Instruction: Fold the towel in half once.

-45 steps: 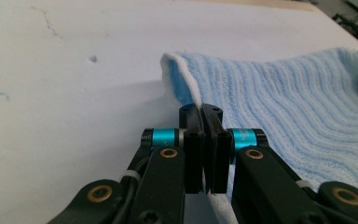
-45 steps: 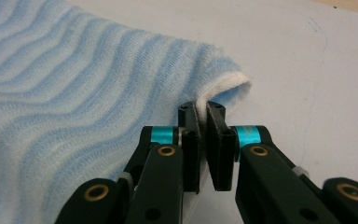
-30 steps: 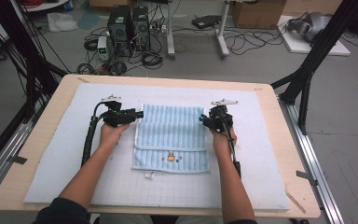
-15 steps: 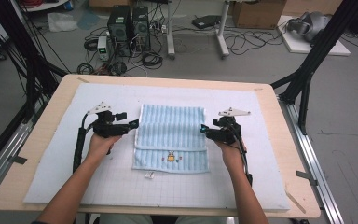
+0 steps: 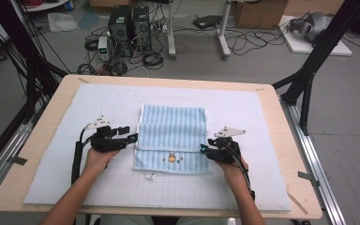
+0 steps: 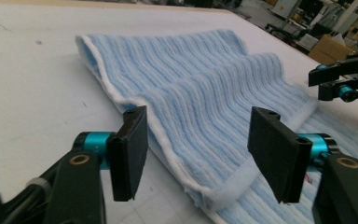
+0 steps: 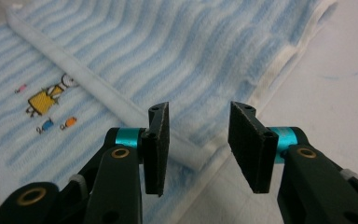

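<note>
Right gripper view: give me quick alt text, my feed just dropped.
The right gripper hangs open, its two black jaws apart over the near corner of a folded light-blue striped terry towel with a white hem. A small yellow cartoon embroidery sits on the lower layer at left; the pale table mat lies at right.

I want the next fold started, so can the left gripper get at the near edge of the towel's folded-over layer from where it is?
Probably yes. The left gripper is open, its fingers straddling the folded hem of the towel, with nothing between them.
</note>
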Motion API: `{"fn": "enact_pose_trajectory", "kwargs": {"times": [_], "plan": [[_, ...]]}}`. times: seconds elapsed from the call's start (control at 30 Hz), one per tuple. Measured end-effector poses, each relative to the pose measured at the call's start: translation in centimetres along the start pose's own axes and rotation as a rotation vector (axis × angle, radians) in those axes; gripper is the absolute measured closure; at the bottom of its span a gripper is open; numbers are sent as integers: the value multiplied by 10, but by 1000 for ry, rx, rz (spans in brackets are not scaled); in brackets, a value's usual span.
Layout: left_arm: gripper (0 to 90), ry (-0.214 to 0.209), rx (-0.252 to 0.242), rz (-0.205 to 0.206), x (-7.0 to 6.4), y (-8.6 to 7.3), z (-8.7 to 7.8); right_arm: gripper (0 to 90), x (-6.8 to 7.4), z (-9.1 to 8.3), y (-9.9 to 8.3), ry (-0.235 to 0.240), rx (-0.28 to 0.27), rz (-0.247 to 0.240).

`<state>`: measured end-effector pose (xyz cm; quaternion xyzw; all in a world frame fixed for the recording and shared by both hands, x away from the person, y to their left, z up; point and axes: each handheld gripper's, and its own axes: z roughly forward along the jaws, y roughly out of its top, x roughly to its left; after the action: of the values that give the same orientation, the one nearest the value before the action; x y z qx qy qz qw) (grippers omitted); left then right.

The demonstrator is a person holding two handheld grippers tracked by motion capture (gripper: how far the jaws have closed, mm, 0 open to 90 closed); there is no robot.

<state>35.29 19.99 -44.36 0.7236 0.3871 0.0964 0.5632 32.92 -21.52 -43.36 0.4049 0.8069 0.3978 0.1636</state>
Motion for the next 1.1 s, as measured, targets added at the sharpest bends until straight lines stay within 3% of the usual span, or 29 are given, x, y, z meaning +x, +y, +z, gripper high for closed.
{"fn": "enact_pose_trajectory", "kwargs": {"times": [0.1, 0.23, 0.33, 0.43, 0.63, 0.83, 0.97, 1.1], "plan": [[447, -6, 16, 8, -3, -2, -1, 602, 2, 1, -4, -4, 20, -12], [469, -3, 36, 5, -4, -7, -2, 746, 2, 7, -6, -4, 75, -43], [479, 1, 46, -2, -4, -10, -4, 810, 3, 7, -6, 2, 80, -55], [497, 2, 47, 10, -5, -10, -5, 819, 4, 7, -5, -2, 76, -73], [610, -20, 80, 62, -10, -11, 0, 813, 4, 4, -4, 4, 64, -56], [553, 49, 140, 69, -13, -9, 7, 812, 4, 4, -4, 7, 62, -59], [545, 81, 198, 115, -18, -9, 13, 810, 4, 4, -4, 6, 63, -61], [610, 109, 238, 156, -23, -9, 18, 806, 5, 4, -4, 5, 66, -50]]}}
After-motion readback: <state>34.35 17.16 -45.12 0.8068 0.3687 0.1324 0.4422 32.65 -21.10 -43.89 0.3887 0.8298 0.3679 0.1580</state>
